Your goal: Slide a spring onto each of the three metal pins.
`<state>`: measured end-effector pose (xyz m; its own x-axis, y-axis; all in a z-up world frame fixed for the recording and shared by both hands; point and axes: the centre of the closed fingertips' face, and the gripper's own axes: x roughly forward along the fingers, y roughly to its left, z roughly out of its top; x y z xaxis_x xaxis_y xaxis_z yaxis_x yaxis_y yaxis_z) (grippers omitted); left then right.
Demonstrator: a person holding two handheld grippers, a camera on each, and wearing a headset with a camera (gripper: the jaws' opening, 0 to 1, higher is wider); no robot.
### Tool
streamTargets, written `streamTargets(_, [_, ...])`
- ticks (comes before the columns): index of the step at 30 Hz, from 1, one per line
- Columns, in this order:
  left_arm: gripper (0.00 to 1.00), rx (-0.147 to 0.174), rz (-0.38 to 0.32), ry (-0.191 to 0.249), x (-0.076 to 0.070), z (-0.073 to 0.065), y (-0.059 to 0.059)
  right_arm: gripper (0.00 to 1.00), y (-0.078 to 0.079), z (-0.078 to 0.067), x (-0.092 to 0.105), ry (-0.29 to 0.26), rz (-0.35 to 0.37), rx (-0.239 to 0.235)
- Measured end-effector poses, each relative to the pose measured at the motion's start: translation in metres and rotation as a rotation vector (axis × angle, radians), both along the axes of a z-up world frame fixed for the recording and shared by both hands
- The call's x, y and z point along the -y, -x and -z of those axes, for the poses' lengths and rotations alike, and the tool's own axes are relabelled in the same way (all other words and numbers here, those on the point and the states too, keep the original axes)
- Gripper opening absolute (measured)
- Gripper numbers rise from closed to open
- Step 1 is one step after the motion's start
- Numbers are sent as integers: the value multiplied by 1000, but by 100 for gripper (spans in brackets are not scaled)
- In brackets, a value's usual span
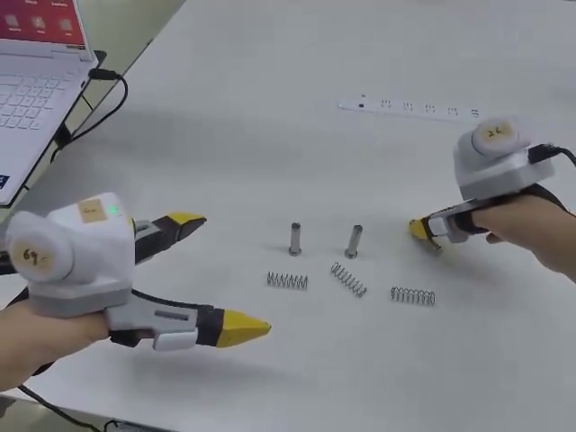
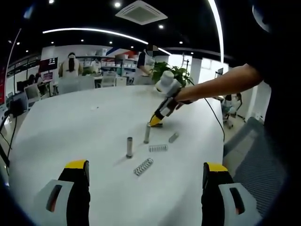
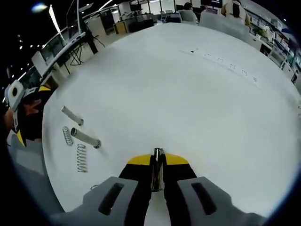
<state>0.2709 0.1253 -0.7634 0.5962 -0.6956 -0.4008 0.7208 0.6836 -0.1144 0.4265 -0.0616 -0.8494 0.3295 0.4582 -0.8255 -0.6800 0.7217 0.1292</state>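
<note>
Metal pins are standing upright on the white counter (image 1: 270, 153): a left pin (image 1: 294, 238) and a middle pin (image 1: 354, 241), near each other. Three springs are lying flat just in front of them (first spring (image 1: 287, 281), second spring (image 1: 348, 279), third spring (image 1: 413, 295)). My right claw (image 3: 157, 157) is clenching the third pin (image 3: 157, 170), just right of the middle pin. My left claw (image 1: 225, 274) is gaping wide, gripping nothing, left of the springs.

Bright, even overhead light; centres sharp.
Ceiling strips (image 2: 94, 31) glare at 12 o'clock in the left gripper view; the white counter (image 1: 270, 135) carries faint, soft shadows; both gripper views bend strongly toward their edges.
</note>
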Motion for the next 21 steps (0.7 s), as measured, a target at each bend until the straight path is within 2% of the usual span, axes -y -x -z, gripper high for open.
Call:
streamTargets(7, [98,-1,-2,1,1,1,0,5,5,0,0,3,-17,-1])
streamTargets(14, [98,-2,0,3,2,2,-1,5,4,-1,0,-16,-25,7])
streamTargets(21, [98,-2,-1,3,3,2,-1,5,11,-6,3,-30,-38,22])
